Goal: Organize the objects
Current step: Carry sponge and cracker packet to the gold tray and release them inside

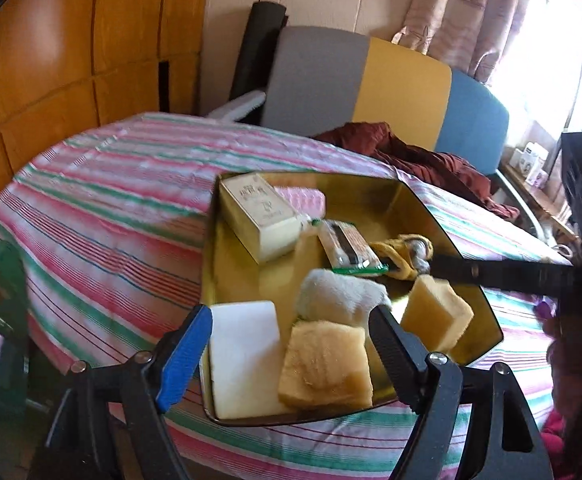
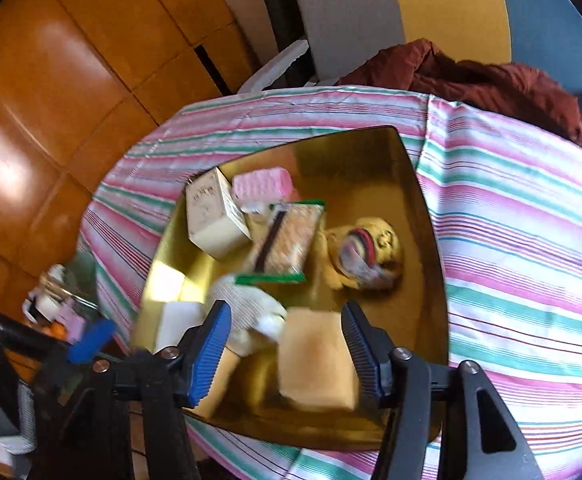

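A gold tray sits on a striped cloth. It holds a cream box, a pink sponge, a green-edged snack packet, a yellow sock roll, a white glove, a white block and two tan sponges. My left gripper is open over the white block and the near tan sponge. My right gripper is open with a tan sponge lying between its fingers.
The striped cloth covers a table. A dark red garment lies at its far side by a grey, yellow and blue chair back. Wooden panels stand on the left. Clutter sits off the left edge.
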Demonstrator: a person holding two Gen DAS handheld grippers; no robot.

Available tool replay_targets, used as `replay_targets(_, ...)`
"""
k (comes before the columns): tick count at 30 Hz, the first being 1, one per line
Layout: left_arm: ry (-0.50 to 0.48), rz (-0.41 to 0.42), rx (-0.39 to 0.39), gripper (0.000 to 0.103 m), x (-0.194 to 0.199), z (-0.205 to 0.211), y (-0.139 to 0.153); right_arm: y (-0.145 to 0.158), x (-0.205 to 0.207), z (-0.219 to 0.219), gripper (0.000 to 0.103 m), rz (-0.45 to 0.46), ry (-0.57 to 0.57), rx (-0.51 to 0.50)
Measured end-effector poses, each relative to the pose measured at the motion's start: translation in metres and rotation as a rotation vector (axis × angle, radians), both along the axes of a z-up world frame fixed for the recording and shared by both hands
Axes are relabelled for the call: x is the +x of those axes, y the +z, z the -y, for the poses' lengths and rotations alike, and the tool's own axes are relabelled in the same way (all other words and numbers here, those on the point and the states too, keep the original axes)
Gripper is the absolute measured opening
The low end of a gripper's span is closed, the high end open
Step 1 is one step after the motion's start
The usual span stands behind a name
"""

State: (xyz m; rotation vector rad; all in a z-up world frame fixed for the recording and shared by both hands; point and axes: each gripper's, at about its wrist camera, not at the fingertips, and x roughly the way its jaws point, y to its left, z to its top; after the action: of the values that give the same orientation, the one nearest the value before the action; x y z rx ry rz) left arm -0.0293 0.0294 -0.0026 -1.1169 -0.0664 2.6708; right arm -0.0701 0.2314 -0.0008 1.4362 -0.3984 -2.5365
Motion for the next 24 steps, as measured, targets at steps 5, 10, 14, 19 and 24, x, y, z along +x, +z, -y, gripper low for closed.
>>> replay_targets(5, 0.014, -0.044, -0.054, 0.082, 0.004, -0.002, 0.009, 0.004, 0.016, 0.007, 0.06, -0.043, -0.002, 0.086)
replay_targets(10, 0.008, -0.052, -0.068, 0.085, 0.009, -0.006, 0.014, 0.011, 0.028, 0.008, 0.063, -0.088, -0.018, 0.135)
replay_targets(14, 0.008, -0.055, -0.072, 0.085, 0.012, -0.008, 0.015, 0.013, 0.036, 0.008, 0.065, -0.108, -0.03, 0.171)
replay_targets(19, 0.005, -0.071, -0.07, 0.085, 0.017, -0.01, 0.02, 0.016, 0.047, 0.006, 0.065, -0.133, -0.04, 0.218)
replay_targets(24, -0.008, -0.089, -0.066, 0.085, 0.021, -0.014, 0.027, 0.018, 0.054, 0.0, 0.065, -0.143, -0.061, 0.235)
